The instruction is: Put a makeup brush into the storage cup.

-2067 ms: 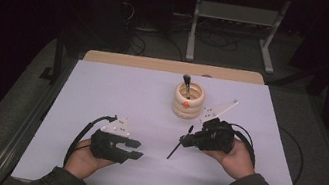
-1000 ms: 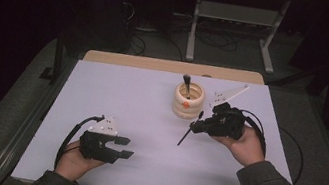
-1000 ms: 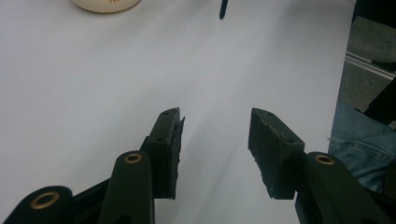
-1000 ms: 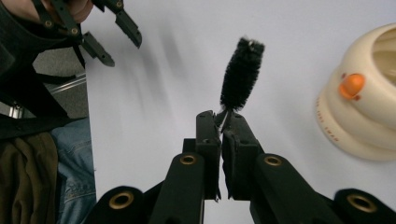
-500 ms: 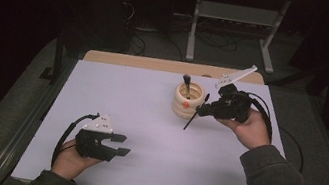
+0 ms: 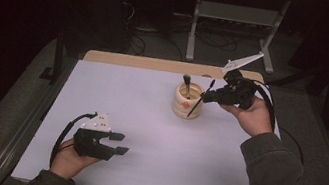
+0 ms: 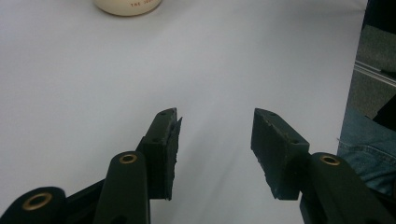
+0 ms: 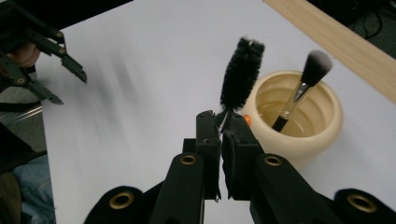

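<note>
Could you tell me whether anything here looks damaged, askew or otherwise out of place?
One small thing: the left gripper has a ragged, chipped edge on one pad. Otherwise the cream pot stands upright with a makeup brush leaning inside, and the right gripper holds a black bristle brush cleanly.

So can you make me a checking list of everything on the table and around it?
Surface: white table top with a wooden strip along the far edge, bare in the middle.
Job's things: cream pot with a makeup brush standing in it; black bristle brush held beside the pot's rim.
Clutter: nothing seen.
Grippers: right gripper shut on the black bristle brush's thin stem; left gripper open, nothing between its jaws, low over the table's near side.
Cables: black cable loops from the left gripper; cords on the floor behind.
Surroundings: dark room, metal stand behind the table.
</note>
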